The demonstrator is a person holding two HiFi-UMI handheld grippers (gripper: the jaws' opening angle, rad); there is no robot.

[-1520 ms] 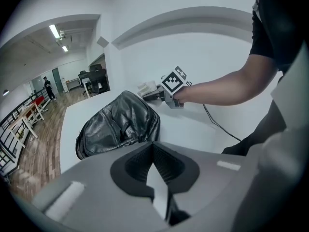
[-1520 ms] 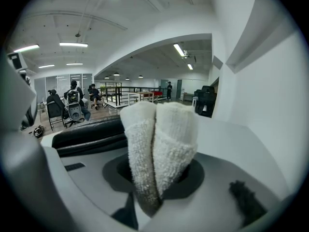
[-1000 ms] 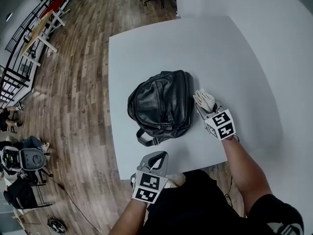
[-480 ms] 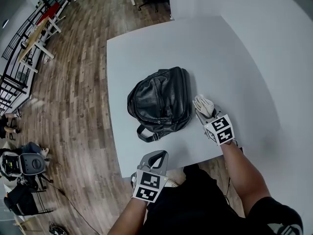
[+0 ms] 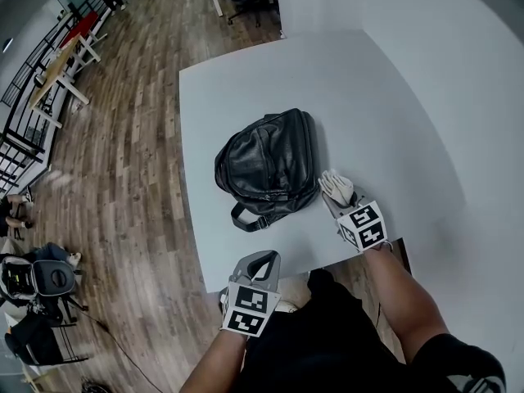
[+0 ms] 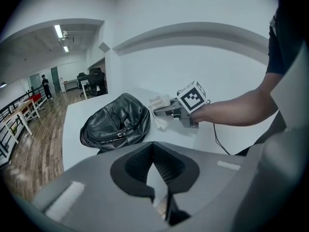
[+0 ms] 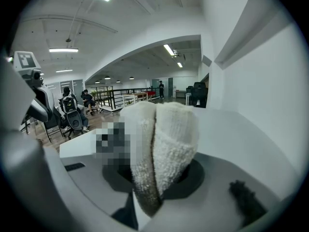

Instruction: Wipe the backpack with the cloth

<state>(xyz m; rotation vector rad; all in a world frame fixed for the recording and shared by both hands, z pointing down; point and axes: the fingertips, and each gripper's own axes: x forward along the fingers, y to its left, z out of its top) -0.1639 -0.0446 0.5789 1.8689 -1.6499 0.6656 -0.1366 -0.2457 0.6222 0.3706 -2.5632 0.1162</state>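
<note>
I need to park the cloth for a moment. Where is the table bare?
Bare: the far half of the table, beyond the backpack, and the stretch between backpack and right edge. Crowded: the near edge, where the right gripper holds the cloth beside the backpack.

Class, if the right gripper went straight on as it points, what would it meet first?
Probably the black leather backpack, just beyond the white towelling cloth the right gripper clamps; depth unclear.
</note>
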